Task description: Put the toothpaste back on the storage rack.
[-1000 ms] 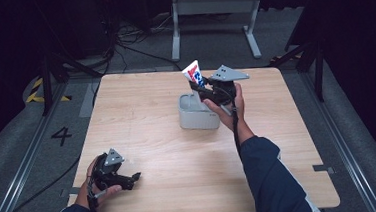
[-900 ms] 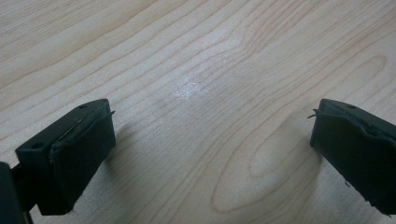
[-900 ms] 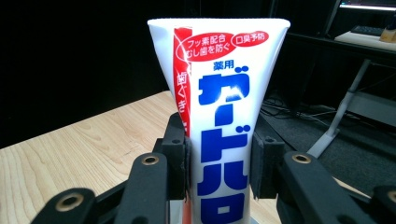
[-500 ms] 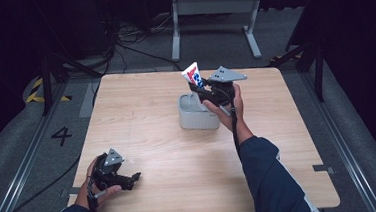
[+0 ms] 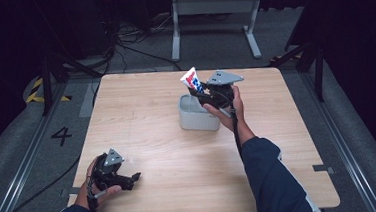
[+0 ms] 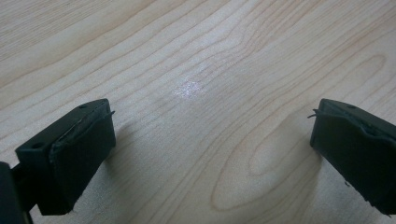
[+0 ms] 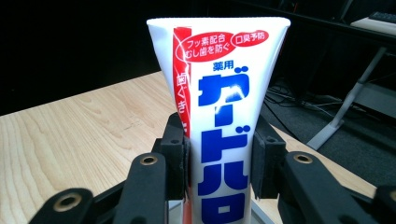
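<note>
Starting at the bottom left of the high view, the left gripper [image 5: 131,179] lies low over the wooden table [image 5: 179,156] near its front edge, and its own view shows both jaws spread wide with nothing but bare wood grain between them: released and idle. Farther up, near the middle of the frame, the right gripper [image 5: 201,93] is clenched on a white toothpaste tube [image 5: 192,80] with red and blue lettering. In the right gripper view the tube [image 7: 223,121] stands upright with its crimped flat end on top, and the two pads press it from either side. The tube hangs directly over a grey box [image 5: 193,116] in the middle of the table, its lower end just above or at the rim; I cannot tell whether it is already inside. Judging from this, the pick-up is done and the carry is finished; what is left is lowering the tube into the box and letting go.
</note>
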Available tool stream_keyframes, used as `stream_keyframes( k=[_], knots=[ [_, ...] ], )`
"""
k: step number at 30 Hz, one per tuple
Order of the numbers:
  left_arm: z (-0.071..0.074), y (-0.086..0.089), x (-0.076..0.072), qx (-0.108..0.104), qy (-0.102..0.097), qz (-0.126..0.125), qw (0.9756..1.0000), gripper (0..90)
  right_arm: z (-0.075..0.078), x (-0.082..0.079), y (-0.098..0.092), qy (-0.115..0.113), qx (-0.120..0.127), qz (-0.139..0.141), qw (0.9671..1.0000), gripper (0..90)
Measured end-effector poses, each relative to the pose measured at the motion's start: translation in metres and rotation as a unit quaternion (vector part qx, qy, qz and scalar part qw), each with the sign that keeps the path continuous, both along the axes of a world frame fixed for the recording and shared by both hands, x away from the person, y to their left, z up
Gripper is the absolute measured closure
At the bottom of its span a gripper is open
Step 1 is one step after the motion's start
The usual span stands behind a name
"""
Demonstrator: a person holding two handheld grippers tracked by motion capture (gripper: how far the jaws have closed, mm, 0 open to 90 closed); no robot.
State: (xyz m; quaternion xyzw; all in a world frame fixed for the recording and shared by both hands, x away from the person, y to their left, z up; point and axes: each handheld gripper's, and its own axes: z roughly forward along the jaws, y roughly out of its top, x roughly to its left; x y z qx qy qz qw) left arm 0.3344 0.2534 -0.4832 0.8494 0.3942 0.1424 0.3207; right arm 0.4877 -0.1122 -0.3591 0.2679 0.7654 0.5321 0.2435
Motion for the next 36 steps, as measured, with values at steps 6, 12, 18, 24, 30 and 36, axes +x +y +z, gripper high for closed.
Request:
stream_keyframes(
  k=[6,12,18,24,30,36],
  knots=[
    [0.000,0.000,0.000,0.000,0.001,0.000,1.0000,0.5,-0.002,-0.004,-0.005,0.005,-0.009,0.001,0.9999,64.3],
    [0.000,0.000,-0.001,0.000,0.002,0.002,1.0000,0.5,-0.004,-0.007,-0.009,0.016,-0.031,0.012,0.9993,64.2],
    [0.000,0.000,-0.001,0.000,0.002,0.002,1.0000,0.5,-0.002,-0.008,-0.011,0.022,-0.045,0.020,0.9985,63.8],
    [0.000,0.000,-0.001,0.001,0.003,0.003,1.0000,0.5,-0.001,-0.012,-0.018,0.028,-0.058,0.026,0.9976,63.4],
    [0.000,0.000,-0.001,0.001,0.003,0.004,1.0000,0.5,-0.005,-0.013,-0.023,0.039,-0.074,0.030,0.9960,63.0],
    [0.000,0.000,-0.001,0.001,0.003,0.004,1.0000,0.5,-0.009,-0.014,-0.028,0.053,-0.088,0.030,0.9942,62.7]
  ],
)
